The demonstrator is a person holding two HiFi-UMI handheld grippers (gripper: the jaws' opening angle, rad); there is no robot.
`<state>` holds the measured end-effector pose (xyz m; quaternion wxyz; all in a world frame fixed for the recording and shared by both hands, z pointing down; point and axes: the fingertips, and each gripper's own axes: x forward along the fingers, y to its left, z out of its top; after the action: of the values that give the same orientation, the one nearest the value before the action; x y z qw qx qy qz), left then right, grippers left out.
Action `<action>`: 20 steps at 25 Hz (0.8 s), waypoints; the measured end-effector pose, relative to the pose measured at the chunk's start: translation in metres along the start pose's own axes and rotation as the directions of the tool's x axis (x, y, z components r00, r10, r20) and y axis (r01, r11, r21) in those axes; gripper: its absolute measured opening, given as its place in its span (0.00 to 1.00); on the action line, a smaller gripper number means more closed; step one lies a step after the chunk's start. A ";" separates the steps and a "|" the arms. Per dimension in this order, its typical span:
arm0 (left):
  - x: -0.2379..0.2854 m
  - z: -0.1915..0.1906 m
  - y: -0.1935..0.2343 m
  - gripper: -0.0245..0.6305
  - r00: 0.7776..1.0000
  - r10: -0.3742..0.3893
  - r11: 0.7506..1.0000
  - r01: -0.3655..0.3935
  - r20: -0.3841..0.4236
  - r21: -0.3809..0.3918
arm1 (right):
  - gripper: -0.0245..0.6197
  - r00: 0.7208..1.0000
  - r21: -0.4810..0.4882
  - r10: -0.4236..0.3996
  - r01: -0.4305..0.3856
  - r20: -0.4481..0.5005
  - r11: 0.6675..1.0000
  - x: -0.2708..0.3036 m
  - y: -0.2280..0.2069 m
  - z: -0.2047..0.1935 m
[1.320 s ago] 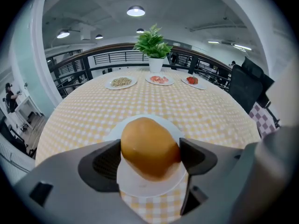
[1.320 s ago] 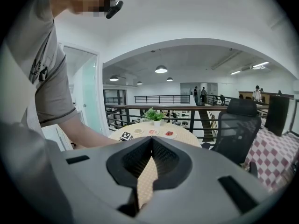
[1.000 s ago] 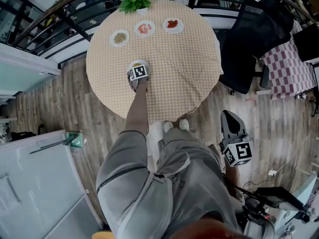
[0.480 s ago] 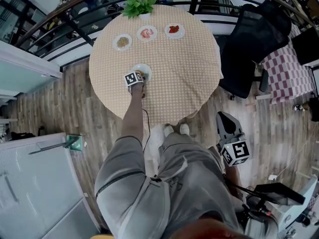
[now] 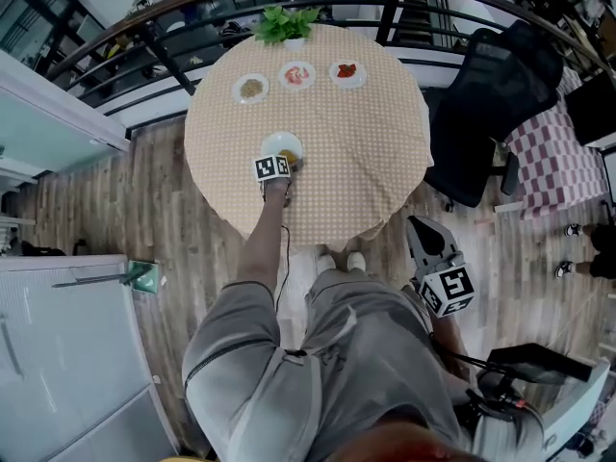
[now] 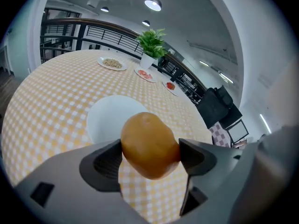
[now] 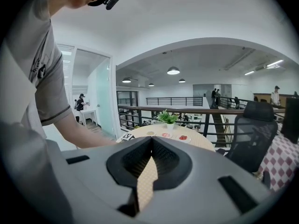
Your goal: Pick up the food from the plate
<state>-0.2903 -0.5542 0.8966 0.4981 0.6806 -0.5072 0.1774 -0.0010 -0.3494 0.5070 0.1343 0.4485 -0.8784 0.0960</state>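
A round orange-brown piece of food (image 6: 149, 143) sits clamped between the jaws of my left gripper (image 6: 150, 154), which is shut on it. The food hangs just above the checked tablecloth, in front of a bare white plate (image 6: 112, 118). From the head view, the left gripper (image 5: 286, 159) is at the near rim of that plate (image 5: 279, 141), on the near half of the round table (image 5: 366, 152). My right gripper (image 5: 430, 248) hangs off the table at the person's right side. Its jaws (image 7: 150, 148) are shut with nothing in them.
Three small plates of food (image 5: 251, 89) (image 5: 296, 75) (image 5: 347, 71) line the far side of the table, in front of a potted green plant (image 5: 285, 25). A black office chair (image 5: 491, 94) stands to the table's right. A dark railing curves behind the table.
The left gripper has drawn back a little from over the plate toward the table's near edge, with the food in its jaws. The right gripper has stayed by the person's side.
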 end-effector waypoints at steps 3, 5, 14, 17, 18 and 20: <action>-0.016 0.010 -0.021 0.63 0.998 -0.054 0.998 0.052 0.041 0.028 | 0.06 0.998 -0.007 0.054 -0.054 0.023 0.999 0.008 0.009 0.007; -0.031 0.025 -0.038 0.63 0.992 -0.088 0.994 0.082 0.089 0.066 | 0.06 0.997 -0.015 0.076 -0.076 0.033 0.997 0.012 0.010 0.012; -0.155 0.098 -0.158 0.63 0.873 -0.296 0.920 0.150 0.388 0.363 | 0.06 0.988 -0.024 0.123 -0.121 0.097 0.992 0.020 0.001 0.033; -0.207 0.110 -0.206 0.63 0.805 -0.374 0.872 0.136 0.460 0.471 | 0.06 0.983 -0.031 0.132 -0.130 0.123 0.991 0.022 -0.003 0.044; -0.224 0.111 -0.221 0.63 0.783 -0.399 0.855 0.130 0.477 0.502 | 0.06 0.982 -0.034 0.137 -0.133 0.132 0.990 0.022 -0.004 0.047; -0.253 0.109 -0.250 0.63 0.742 -0.444 0.822 0.115 0.502 0.557 | 0.06 0.978 -0.046 0.149 -0.143 0.149 0.989 0.025 -0.006 0.052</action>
<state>-0.2090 -0.5202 0.5349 0.1377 0.8740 -0.4659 -0.0095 -0.0182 -0.3871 0.4666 0.0676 0.3863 -0.9182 0.0557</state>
